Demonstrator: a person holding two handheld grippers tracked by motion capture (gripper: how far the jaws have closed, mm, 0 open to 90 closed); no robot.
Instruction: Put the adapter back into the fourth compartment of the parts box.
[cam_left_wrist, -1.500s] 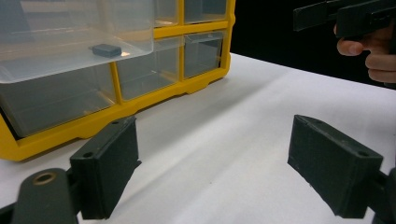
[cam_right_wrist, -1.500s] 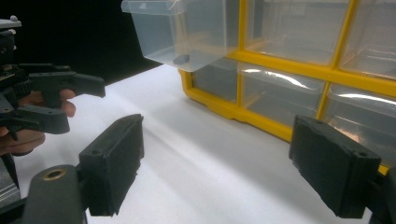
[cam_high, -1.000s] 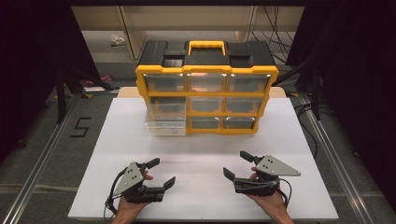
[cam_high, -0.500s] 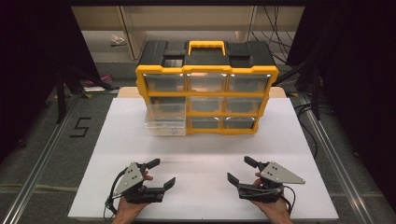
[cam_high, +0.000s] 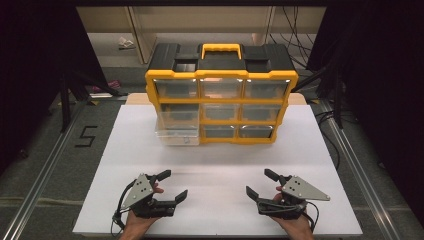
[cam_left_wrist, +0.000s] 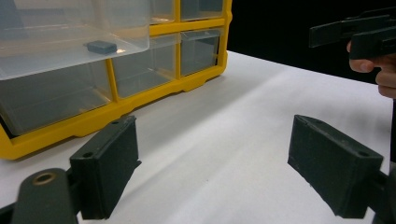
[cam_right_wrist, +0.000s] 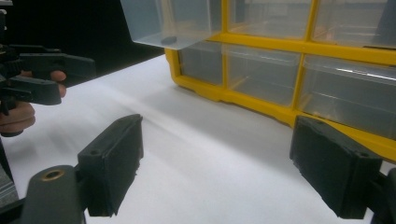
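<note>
Both the left gripper (cam_high: 168, 186) and right gripper (cam_high: 260, 184) rest with jaws wide apart, empty, on the white surface (cam_high: 220, 160); the yellow drawer cabinet (cam_high: 220, 107) stands well beyond them, dark room around.

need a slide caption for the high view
Two open hand-held grippers, left gripper and right gripper, rest on a white table before a yellow drawer organizer with one drawer pulled out.

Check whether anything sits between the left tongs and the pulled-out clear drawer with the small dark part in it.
Nothing visible does. Bare white table lies between the open left tongs and the pulled-out drawer holding the small dark part.
</note>
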